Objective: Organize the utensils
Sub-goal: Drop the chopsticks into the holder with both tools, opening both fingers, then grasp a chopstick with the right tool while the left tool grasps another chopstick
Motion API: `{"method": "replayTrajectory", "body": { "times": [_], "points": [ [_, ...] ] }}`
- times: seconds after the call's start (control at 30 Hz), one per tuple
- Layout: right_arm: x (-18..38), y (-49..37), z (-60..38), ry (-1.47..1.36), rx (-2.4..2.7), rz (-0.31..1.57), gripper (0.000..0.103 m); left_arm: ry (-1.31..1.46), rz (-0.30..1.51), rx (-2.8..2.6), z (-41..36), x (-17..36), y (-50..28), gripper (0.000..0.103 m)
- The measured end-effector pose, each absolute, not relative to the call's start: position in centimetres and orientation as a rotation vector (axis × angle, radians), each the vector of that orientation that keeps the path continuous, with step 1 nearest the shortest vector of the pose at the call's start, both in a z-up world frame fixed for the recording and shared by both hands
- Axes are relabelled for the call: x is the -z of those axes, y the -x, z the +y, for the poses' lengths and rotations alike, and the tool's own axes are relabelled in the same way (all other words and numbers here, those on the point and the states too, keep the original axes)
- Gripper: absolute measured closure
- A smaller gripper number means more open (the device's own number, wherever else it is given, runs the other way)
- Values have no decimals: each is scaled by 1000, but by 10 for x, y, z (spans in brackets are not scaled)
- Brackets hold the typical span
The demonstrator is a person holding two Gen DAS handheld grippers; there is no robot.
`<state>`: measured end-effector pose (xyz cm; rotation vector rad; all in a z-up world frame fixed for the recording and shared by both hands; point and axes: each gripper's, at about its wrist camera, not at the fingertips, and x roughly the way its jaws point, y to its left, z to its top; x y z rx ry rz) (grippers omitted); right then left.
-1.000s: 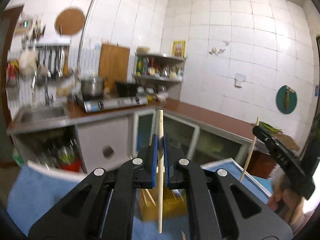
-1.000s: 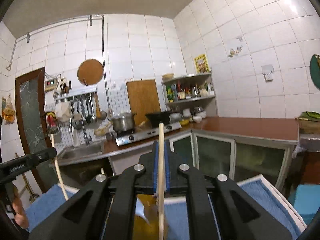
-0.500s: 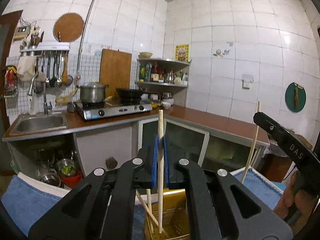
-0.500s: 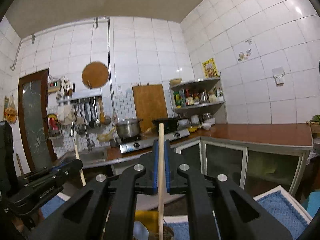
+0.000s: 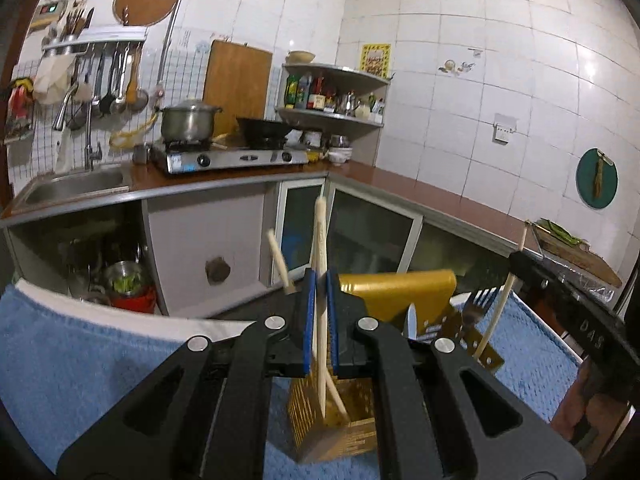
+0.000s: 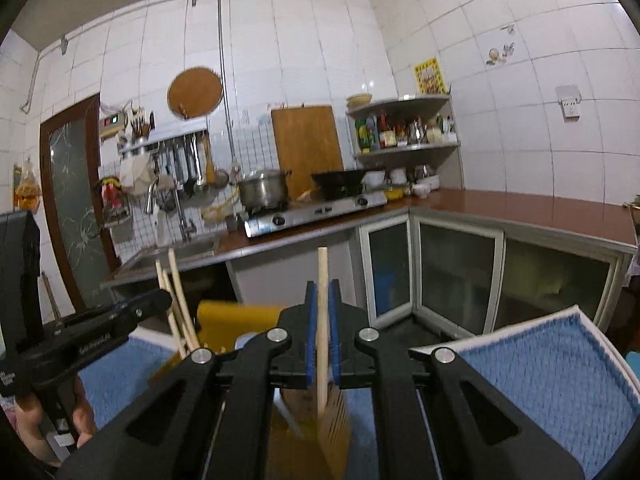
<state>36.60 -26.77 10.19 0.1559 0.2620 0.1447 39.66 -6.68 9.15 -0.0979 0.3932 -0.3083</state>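
Pale wooden chopstick (image 5: pixel 319 280) pinched upright in left gripper (image 5: pixel 319 316); second chopstick (image 6: pixel 322 320) clamped in right gripper (image 6: pixel 321 332), both tips inside yellow slotted holder (image 5: pixel 400 292).

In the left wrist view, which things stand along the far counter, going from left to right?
Sink → steel pot on the stove → black wok → corner shelf of bottles → chopping board with greens.

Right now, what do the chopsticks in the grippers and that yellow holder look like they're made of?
Left chopstick: pale, matte, likely bamboo or light wood. Right chopstick: the same look. Holder: mustard yellow with moulded slots, probably plastic, though blur leaves this open.
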Motion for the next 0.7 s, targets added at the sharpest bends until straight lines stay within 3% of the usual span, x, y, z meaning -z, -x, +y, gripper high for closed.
{"method": "replayTrajectory", "body": {
  "times": [0.13, 0.17, 0.27, 0.33, 0.37, 0.6, 0.7],
  "points": [
    [-98, -359, -264, -148, -154, 308, 95, 93, 425, 285, -63, -87, -386, 98],
    [-99, -358, -264, -153, -161, 321, 95, 91, 433, 278, -62, -89, -383, 92],
    [-107, -348, -263, -144, -152, 355, 91, 90, 436, 246, -54, -98, -367, 63],
    [-112, -339, -265, -153, -150, 364, 61, 91, 432, 228, -48, -105, -356, 49],
    [-116, -331, -268, -160, -143, 357, 56, 97, 438, 222, -43, -108, -350, 46],
    [-117, -292, -277, -139, -77, 443, 54, 122, 513, 214, -15, -107, -312, 13],
    [-102, -280, -277, -132, -55, 505, 54, 105, 554, 206, -8, -94, -298, 10]
  ]
}}
